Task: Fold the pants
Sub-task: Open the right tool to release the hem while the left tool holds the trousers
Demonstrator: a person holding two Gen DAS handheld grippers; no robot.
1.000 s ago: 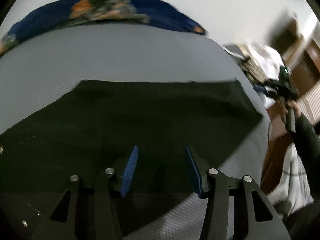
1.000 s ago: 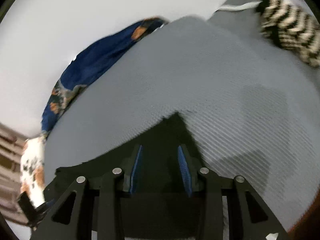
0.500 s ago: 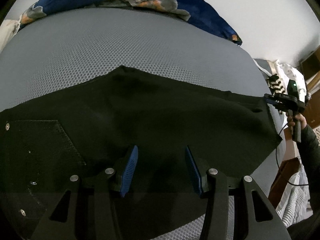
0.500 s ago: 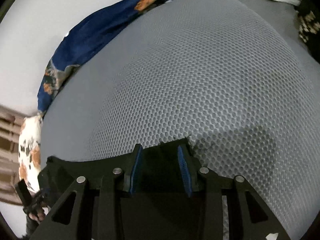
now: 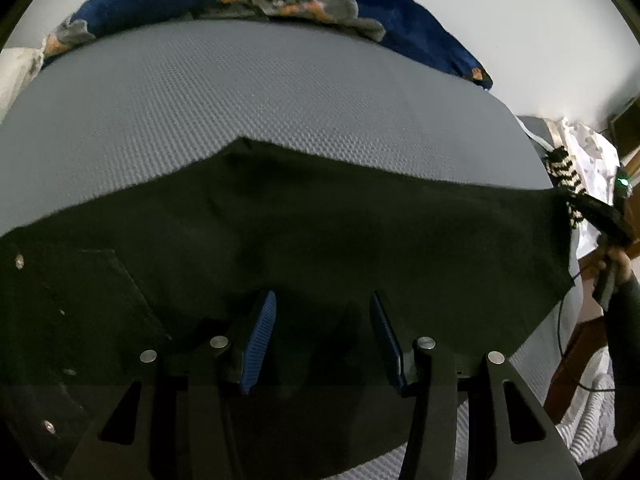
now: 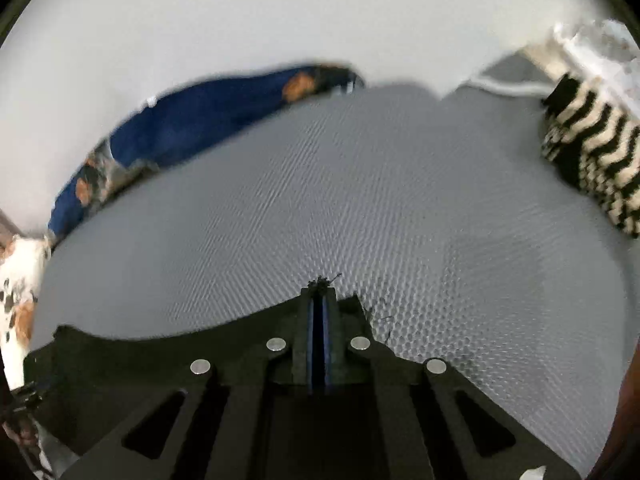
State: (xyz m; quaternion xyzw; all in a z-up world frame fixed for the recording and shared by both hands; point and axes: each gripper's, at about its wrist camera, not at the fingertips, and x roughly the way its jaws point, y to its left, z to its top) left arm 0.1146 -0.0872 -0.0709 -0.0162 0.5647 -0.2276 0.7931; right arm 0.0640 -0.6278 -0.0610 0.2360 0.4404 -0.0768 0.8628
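Our right tongs (image 6: pixel 319 320) have just closed, pinching the pants' (image 5: pixel 320 248) corner; left tongs (image 5: pixel 322 336) stand open over them. We should lift evenly, keeping the edge taut.

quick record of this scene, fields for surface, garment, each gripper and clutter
surface: grey mesh mattress
garment: black pants, spread flat
left gripper: open, over the pants, pads not pressing
right gripper: jaws have just closed, shut on the pants' corner
clutter: blue blanket at far edge; striped cloth at the side
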